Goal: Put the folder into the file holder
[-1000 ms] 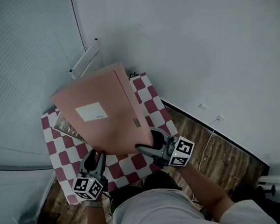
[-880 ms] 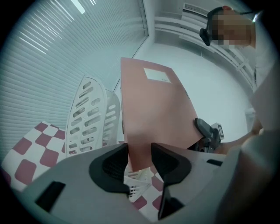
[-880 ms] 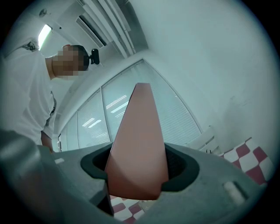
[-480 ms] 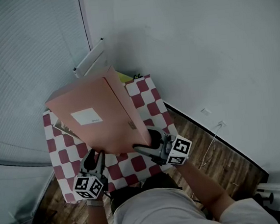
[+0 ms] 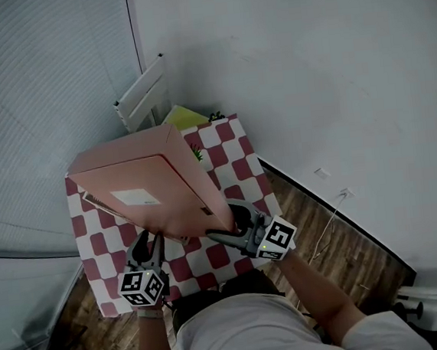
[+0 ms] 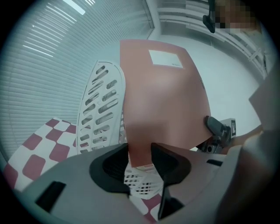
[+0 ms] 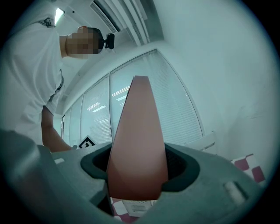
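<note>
Holding the pink folder (image 5: 147, 189) up over the checkered bench (image 5: 228, 158), tilted, label side up. Pinching its near lower edge with the left claw (image 6: 140, 159), pads pressed on both faces. Clamping its thick spine end with the right claw (image 7: 138, 175), jaws spread wide around it. Hovering just beside the white perforated file holder (image 6: 98, 109), upright on the bench and mostly hidden beneath the folder from the head view. Cannot tell whether the folder's bottom edge is inside the holder.

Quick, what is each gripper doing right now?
Left gripper: closed on the pink folder.
Right gripper: closed on the pink folder too.
</note>
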